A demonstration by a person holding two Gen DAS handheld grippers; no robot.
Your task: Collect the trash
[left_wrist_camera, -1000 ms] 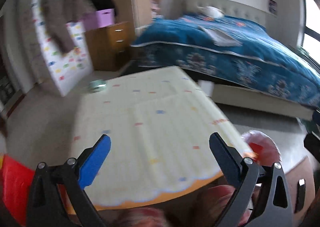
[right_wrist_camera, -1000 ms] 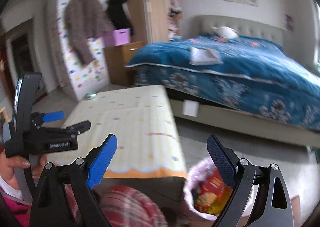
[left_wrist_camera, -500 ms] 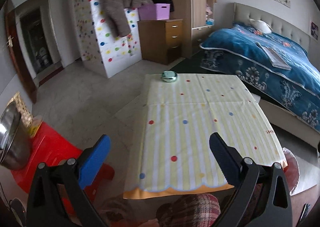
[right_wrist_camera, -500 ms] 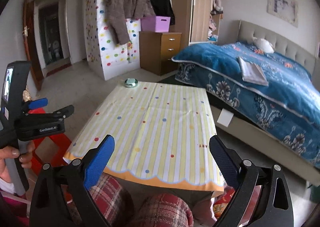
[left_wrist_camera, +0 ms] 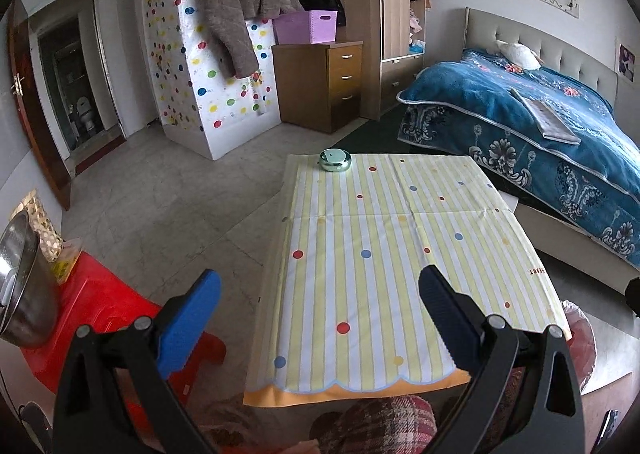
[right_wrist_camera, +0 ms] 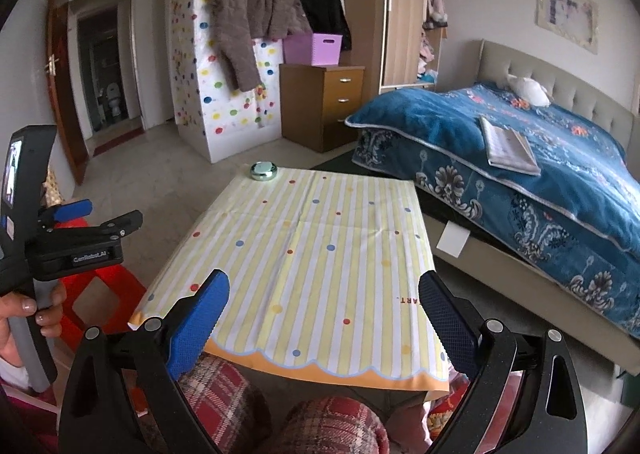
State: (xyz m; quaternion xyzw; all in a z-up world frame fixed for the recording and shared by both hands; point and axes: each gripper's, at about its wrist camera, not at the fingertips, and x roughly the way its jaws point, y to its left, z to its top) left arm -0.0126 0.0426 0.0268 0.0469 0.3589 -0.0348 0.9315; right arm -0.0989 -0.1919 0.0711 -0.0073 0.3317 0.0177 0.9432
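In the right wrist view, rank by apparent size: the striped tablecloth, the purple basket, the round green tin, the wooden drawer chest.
1. striped tablecloth
2. wooden drawer chest
3. purple basket
4. round green tin

The tablecloth lies nearest the camera, which inflates it.

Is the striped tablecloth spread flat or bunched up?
Spread flat: the tablecloth covers the whole tabletop with only faint fold creases, its scalloped orange hem hanging over the near edge.
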